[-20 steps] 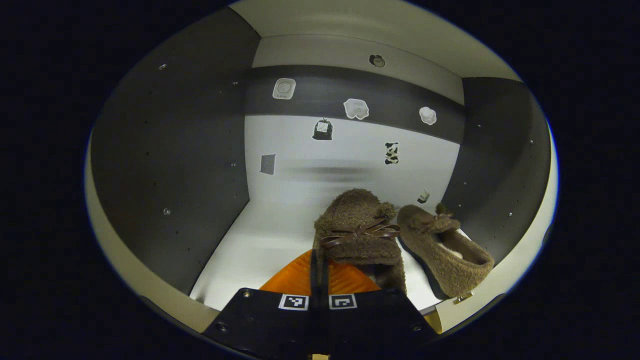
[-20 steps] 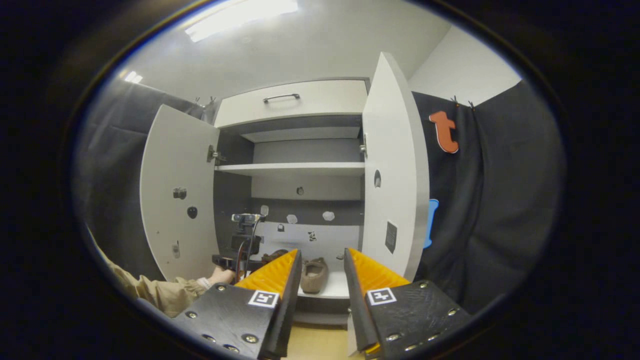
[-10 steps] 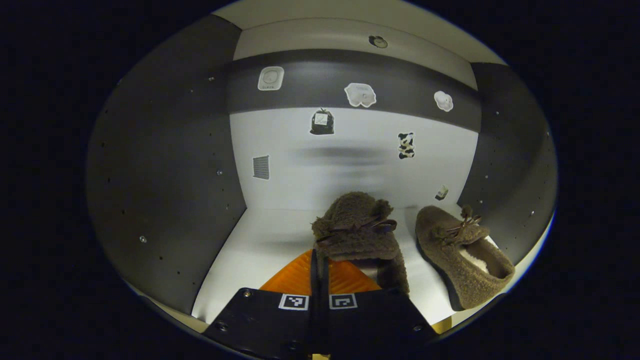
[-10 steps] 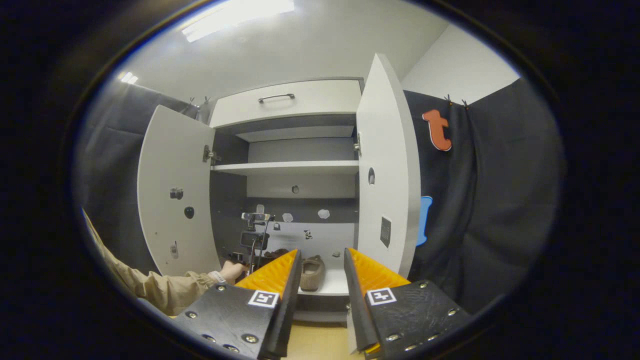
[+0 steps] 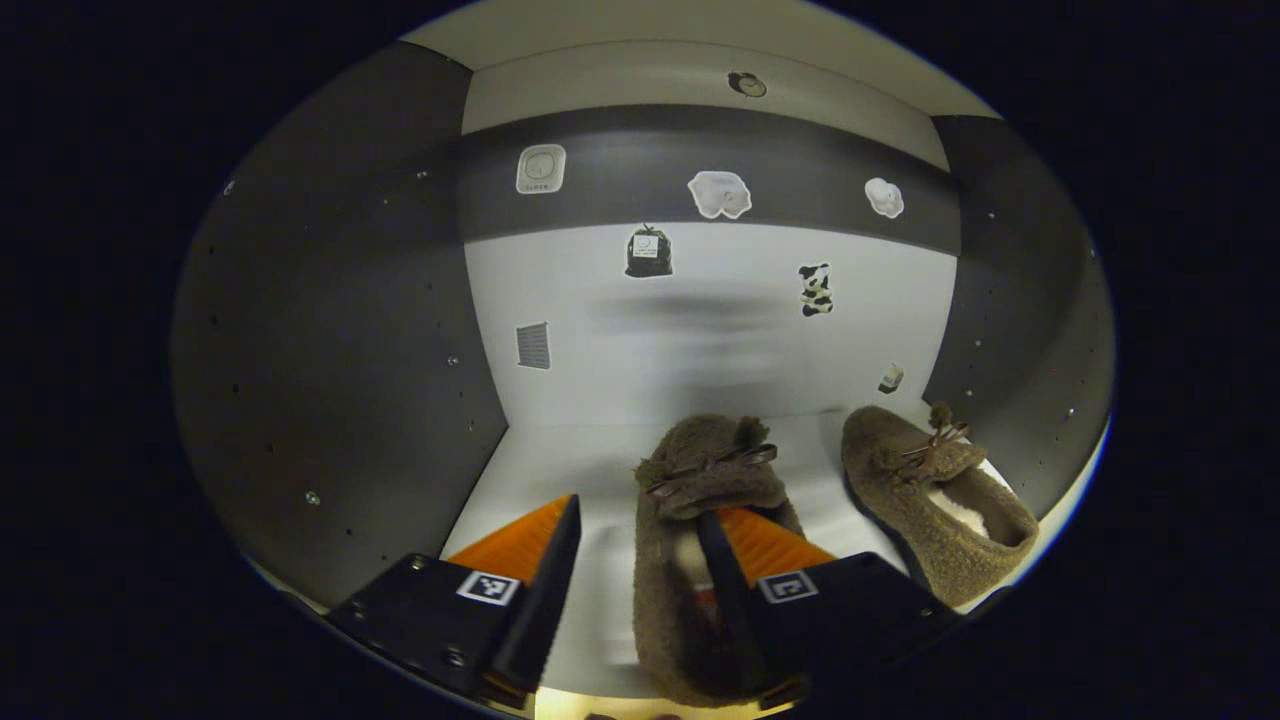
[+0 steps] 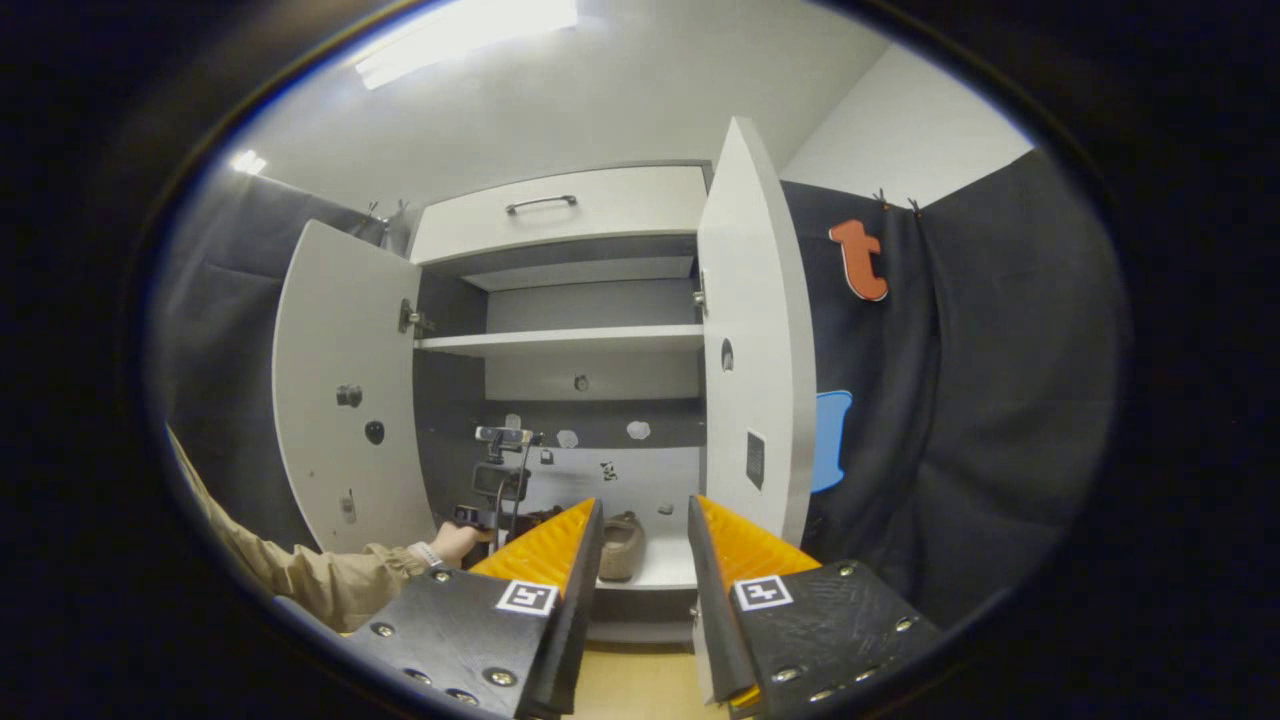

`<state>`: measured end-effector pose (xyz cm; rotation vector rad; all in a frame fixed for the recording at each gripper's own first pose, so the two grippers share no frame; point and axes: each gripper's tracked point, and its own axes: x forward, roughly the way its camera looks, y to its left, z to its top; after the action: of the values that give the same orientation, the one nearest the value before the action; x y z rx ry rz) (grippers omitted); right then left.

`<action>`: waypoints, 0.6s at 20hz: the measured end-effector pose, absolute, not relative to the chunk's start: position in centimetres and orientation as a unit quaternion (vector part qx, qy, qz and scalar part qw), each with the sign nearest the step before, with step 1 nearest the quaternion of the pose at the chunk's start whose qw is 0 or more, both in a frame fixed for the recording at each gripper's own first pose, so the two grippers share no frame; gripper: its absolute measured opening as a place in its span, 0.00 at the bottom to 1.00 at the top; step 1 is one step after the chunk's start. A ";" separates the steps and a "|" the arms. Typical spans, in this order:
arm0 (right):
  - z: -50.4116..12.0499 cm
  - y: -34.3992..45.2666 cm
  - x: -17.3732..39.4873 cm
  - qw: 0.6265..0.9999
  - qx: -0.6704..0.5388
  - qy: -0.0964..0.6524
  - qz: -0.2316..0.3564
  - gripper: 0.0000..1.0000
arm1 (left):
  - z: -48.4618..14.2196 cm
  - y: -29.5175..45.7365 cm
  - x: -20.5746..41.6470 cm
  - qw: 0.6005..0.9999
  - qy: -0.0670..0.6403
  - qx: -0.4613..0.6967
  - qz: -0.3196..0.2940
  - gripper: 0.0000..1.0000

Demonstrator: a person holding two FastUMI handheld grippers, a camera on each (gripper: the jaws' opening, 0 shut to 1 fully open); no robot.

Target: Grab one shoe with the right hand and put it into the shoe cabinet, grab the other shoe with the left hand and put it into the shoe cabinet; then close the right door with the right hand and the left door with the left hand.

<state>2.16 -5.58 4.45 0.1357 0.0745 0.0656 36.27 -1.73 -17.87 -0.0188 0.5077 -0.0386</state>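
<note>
My left tongs (image 5: 632, 540) stand open inside the shoe cabinet (image 6: 560, 290), low over its white bottom shelf (image 5: 560, 470). One brown fuzzy shoe (image 5: 690, 560) lies on that shelf with its heel toward me and its bow-tied toe pointing at the cabinet's back wall; its near part lies in the gap between my fingers, right up against the right-hand one, which seems to reach into the shoe's opening, and the other finger stands clear of it, so nothing is clamped. The second shoe (image 5: 930, 490) rests on the same shelf, just to the right of the first and close to the cabinet's right side wall, toe also toward the back. My right tongs (image 6: 645, 540) hang open and empty out in front of the cabinet, facing it. From there I see both cabinet doors swung wide, the left door (image 6: 340, 390) and the right door (image 6: 755, 340), and my left hand (image 6: 455, 545) with its tan sleeve reaching into the bottom of the cabinet, where the second shoe (image 6: 622, 545) shows on the shelf between my right fingers.
</note>
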 end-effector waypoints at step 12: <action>4.8 -11.5 -0.3 0.997 0.059 0.033 -0.027 0.49 | -4.6 -3.1 26.8 0.991 0.121 0.003 -0.063 0.97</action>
<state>-0.31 -11.45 4.78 0.1189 0.0667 -0.0549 26.79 -3.12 -4.63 0.0051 0.2430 -0.1264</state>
